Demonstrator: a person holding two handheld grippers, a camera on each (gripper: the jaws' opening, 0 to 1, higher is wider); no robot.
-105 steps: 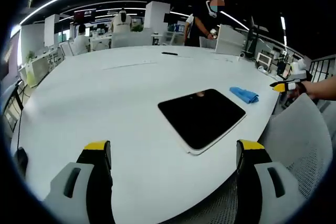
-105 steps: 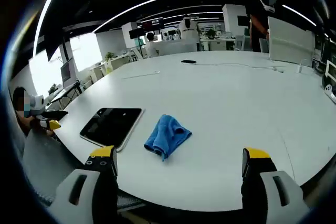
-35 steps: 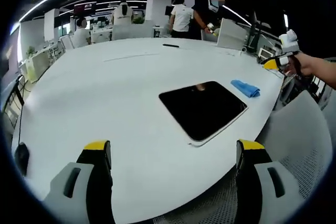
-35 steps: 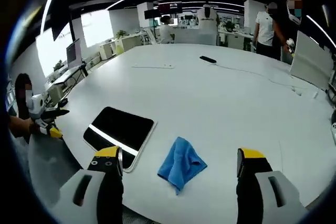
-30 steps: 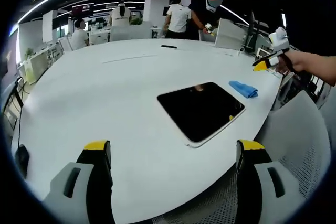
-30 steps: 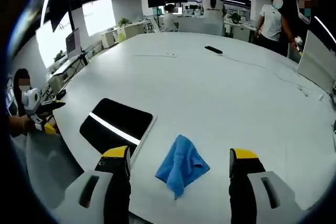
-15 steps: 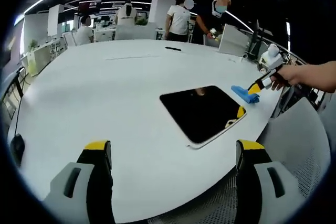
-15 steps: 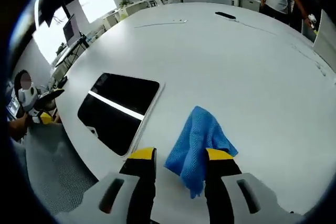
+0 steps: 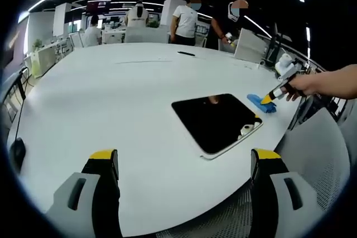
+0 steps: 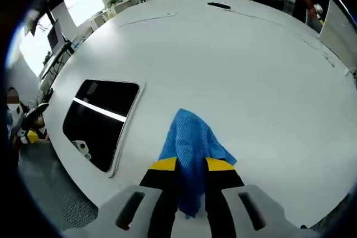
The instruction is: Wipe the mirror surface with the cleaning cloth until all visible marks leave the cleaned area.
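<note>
Right gripper view: the right gripper (image 10: pixel 191 166) is seen with its yellow-tipped jaws drawn in on the near edge of the cleaning cloth (image 10: pixel 192 143) — a pinch, judged to be the pick-up before any wiping. One blue cloth is counted, bunched on the white table (image 10: pixel 251 71), just right of the mirror (image 10: pixel 99 121). One mirror is counted, lying flat near the table's near edge, well within reach. In the left gripper view the left gripper (image 9: pixel 184 163) is held back with jaws spread wide, gripping nothing — probably kept clear. Three people (image 9: pixel 186 18) are counted standing at the far side.
</note>
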